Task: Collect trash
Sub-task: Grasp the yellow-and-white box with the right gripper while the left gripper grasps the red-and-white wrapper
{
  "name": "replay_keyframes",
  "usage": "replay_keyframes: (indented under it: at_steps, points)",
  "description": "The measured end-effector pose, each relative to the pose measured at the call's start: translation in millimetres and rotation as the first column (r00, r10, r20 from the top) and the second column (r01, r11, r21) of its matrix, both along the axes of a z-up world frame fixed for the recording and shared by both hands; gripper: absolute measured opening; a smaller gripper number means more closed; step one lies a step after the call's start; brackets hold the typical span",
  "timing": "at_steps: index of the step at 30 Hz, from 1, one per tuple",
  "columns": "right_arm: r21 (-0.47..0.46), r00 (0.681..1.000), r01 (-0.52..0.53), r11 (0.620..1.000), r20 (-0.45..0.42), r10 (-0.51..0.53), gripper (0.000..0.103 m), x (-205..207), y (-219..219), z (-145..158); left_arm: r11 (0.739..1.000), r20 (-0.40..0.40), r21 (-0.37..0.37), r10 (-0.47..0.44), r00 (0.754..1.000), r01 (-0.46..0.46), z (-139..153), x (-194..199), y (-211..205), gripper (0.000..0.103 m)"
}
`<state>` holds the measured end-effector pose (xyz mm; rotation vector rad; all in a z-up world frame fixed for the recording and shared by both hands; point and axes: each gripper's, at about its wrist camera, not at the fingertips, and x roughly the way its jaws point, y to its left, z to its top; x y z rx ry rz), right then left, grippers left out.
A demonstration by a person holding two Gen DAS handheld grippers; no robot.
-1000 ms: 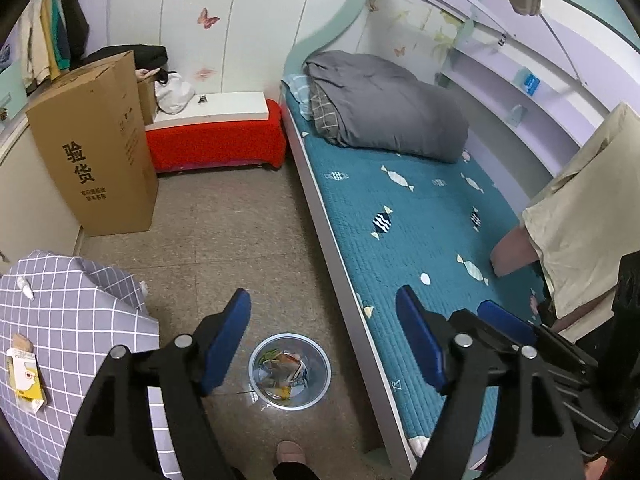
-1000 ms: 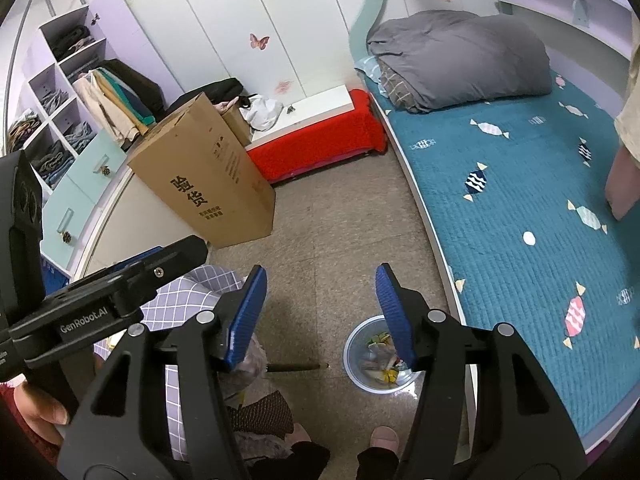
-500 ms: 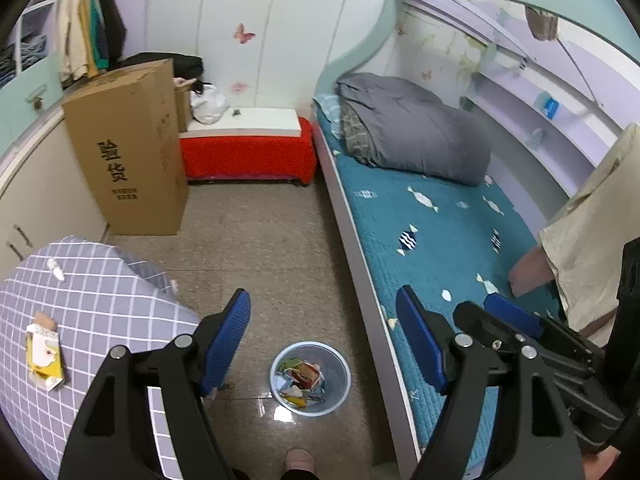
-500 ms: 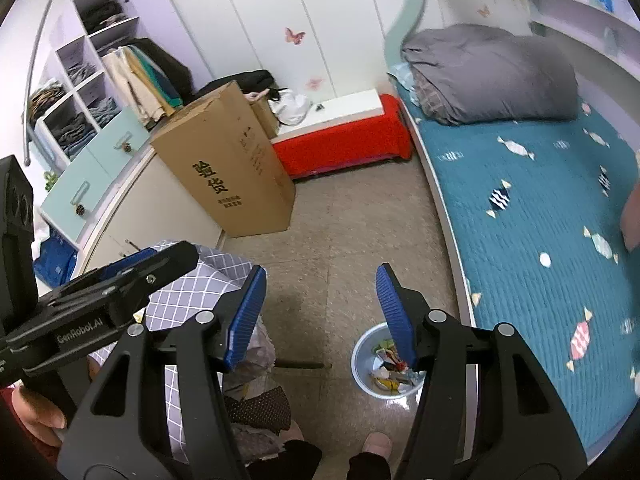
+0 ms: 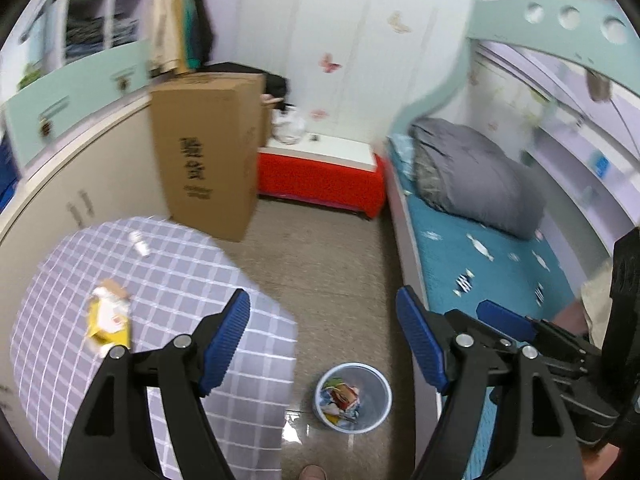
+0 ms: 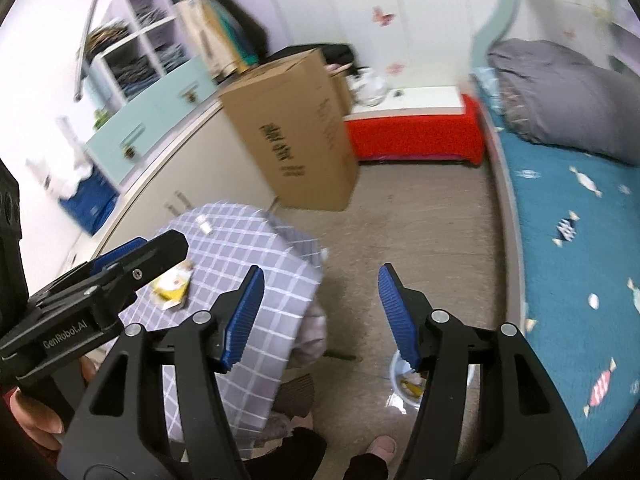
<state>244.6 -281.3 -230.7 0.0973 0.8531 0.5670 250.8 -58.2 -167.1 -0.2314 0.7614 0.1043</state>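
A yellow and white wrapper [image 5: 107, 318] lies on a small table with a purple checked cloth [image 5: 168, 280]; it also shows in the right wrist view [image 6: 173, 285]. A small white scrap [image 5: 140, 242] lies further back on the cloth. A blue waste bin [image 5: 352, 397] with colourful trash stands on the floor beside the bed. My left gripper [image 5: 322, 344] is open and empty, high above the bin and table edge. My right gripper [image 6: 320, 316] is open and empty above the floor; its right finger hides most of the bin [image 6: 404, 384].
A tall cardboard box [image 5: 206, 152] stands behind the table. A red bench [image 5: 320, 178] sits against the far wall. A bed with teal cover [image 5: 480, 264] and grey duvet [image 5: 472, 178] runs along the right. Cupboards [image 5: 80, 176] line the left.
Both grippers have swung left and tilted up. The checked table with the wrapper has come further into view, and the bed has slid to the right. Both stay open.
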Motion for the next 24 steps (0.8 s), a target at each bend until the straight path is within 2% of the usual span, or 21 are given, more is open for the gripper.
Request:
replay_keyframes:
  at_steps: [8, 11, 17, 24]
  points:
    - [-0.009, 0.984, -0.177, 0.984, -0.041, 0.176, 0.06, 0, 92, -17, 0.983, -0.047, -0.018, 0.182, 0.982, -0.183, -9, -23, 89, 0.075]
    - [-0.014, 0.972, -0.228, 0.974, -0.066, 0.226, 0.06, -1, 126, -27, 0.968, -0.081, -0.045, 0.242, 0.967, -0.246, -18, -30, 126, 0.076]
    - [-0.037, 0.947, -0.301, 0.953, -0.131, 0.294, 0.062, -3, 188, -52, 0.922, -0.161, -0.125, 0.345, 0.925, -0.366, -43, -46, 202, 0.075]
    - [-0.049, 0.907, -0.372, 0.927, -0.233, 0.352, 0.064, -9, 254, -94, 0.885, -0.255, -0.157, 0.394, 0.883, -0.439, -75, -55, 274, 0.075]
